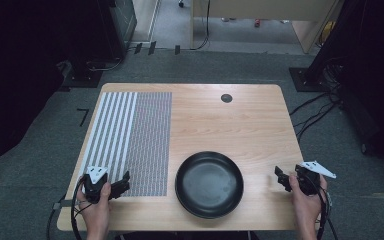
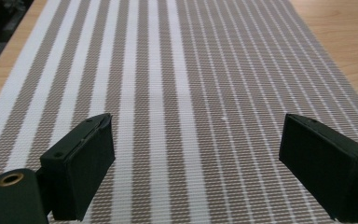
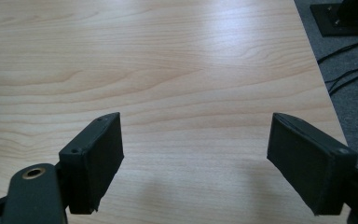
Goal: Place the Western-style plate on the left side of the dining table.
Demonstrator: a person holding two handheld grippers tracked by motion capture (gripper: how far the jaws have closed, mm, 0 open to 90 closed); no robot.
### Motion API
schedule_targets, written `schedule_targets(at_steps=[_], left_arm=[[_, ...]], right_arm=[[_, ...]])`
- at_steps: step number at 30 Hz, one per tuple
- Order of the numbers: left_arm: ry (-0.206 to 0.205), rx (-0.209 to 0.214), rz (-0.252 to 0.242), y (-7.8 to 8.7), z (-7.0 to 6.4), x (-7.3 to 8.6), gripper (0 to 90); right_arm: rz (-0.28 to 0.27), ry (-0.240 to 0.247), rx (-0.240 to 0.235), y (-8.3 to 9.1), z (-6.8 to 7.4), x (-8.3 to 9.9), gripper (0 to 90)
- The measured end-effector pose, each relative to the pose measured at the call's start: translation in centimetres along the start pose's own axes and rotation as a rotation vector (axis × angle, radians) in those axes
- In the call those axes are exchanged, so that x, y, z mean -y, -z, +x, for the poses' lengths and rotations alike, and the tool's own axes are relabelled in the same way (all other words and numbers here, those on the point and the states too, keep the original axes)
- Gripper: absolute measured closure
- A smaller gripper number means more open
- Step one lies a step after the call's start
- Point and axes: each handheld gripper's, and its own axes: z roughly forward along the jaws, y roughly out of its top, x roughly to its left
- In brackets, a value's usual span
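A black round pan (image 1: pixel 209 183) sits on the wooden table (image 1: pixel 240 120) near its front edge, between my two hands. A striped grey and white placemat (image 1: pixel 130 140) lies along the table's left side. My left gripper (image 1: pixel 122 183) is held low over the placemat's (image 2: pixel 186 84) near end, to the left of the pan. In the left gripper view it (image 2: pixel 196 168) is open, with nothing between the jaws. My right gripper (image 1: pixel 281 178) hovers at the table's right front, to the right of the pan. It (image 3: pixel 196 163) is open too, over bare wood (image 3: pixel 168 70).
A small dark round grommet (image 1: pixel 226 98) is set in the table's far side. Cables (image 1: pixel 315 112) run over the grey carpet to the right of the table, beside a black stand base (image 1: pixel 307 79). The table's right edge (image 3: pixel 319 70) is close to my right gripper.
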Motion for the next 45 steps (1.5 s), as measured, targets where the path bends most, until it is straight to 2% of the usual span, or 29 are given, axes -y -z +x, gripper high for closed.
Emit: schedule_targets(at_steps=[7,23,45], left_arm=[[-0.015,0.028,-0.001,0.0,-1.1,-0.2,9.9],[-0.063,0.088,0.007,-0.3,-3.7,-0.3,9.9],[-0.097,0.138,0.016,-0.4,-5.7,-0.1,10.0]], right_arm=[[-0.002,0.031,-0.014,0.3,1.3,-0.2,18.7],[-0.019,0.059,-0.051,0.7,3.2,-0.4,19.1],[-0.026,0.085,-0.118,1.0,5.6,-0.5,19.5]])
